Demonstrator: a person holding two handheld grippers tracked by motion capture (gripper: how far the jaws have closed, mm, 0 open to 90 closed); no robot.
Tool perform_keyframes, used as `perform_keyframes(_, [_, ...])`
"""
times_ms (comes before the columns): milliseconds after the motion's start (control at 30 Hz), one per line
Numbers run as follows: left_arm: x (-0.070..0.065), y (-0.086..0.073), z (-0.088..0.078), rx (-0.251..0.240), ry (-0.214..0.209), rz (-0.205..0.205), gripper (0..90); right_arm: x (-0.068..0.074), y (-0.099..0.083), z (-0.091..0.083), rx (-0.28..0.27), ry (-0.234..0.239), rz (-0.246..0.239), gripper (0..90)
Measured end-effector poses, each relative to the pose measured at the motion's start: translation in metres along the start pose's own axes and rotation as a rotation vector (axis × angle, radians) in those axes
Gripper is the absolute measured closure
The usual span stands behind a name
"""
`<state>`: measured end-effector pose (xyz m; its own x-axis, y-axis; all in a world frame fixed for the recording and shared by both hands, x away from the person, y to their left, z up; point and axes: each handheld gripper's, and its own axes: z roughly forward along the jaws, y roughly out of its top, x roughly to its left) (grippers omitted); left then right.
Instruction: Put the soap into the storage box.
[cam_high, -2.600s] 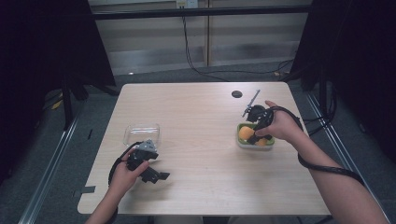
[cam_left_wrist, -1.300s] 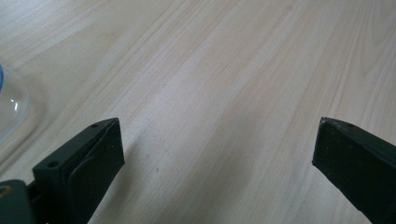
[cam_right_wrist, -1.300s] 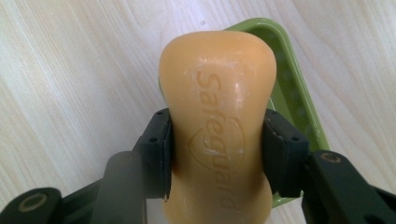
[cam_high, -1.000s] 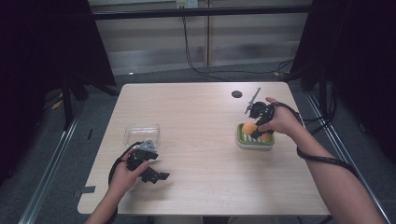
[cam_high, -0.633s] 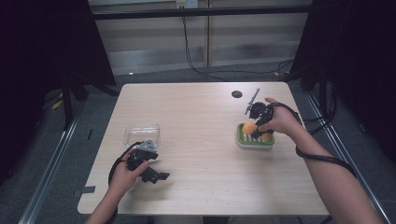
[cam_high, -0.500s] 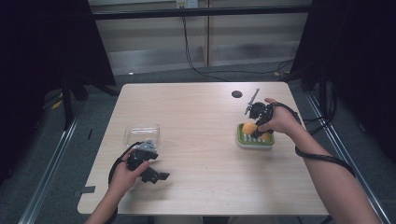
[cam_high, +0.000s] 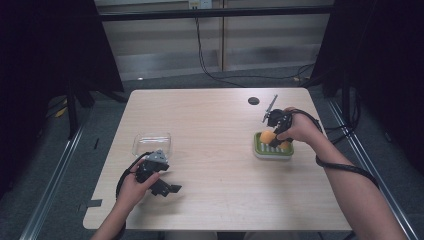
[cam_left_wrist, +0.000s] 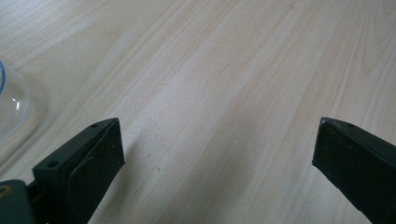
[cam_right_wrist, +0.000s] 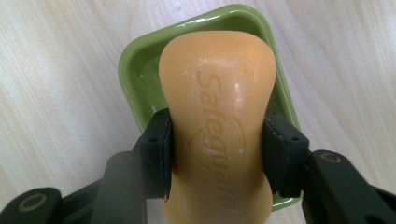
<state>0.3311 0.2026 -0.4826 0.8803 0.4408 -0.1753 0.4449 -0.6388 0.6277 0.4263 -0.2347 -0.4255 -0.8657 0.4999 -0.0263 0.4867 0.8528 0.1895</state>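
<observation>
An orange soap bar (cam_right_wrist: 217, 116) is clamped at its waist by my right gripper (cam_right_wrist: 217, 154), shut on it just above a green soap dish (cam_right_wrist: 135, 79). In the high view the soap bar (cam_high: 267, 137) hangs over the left end of the green dish (cam_high: 265, 152) at the table's right, with the right gripper (cam_high: 276, 131) held from the far side. My left gripper (cam_high: 172, 188) rests near the table's front left, jaws wide apart over bare wood (cam_left_wrist: 215, 102), nothing between them.
A clear plastic lid or container (cam_high: 152, 143) lies just beyond the left hand; its rim shows at the left gripper view's edge (cam_left_wrist: 11, 107). A round cable hole (cam_high: 253, 100) sits at the back right of the wooden table (cam_high: 215, 165). Cables trail from both grippers.
The right gripper has lifted the soap bar a little off the green dish and shifted it left. The left gripper has stayed put.
</observation>
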Motion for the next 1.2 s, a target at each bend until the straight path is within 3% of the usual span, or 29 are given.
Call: perform_keyframes(1200, [0.001,0.0,0.0,0.015,0.004,0.014,1.6,-0.009,-0.004,0.012,0.011,-0.015,-0.042,50.0])
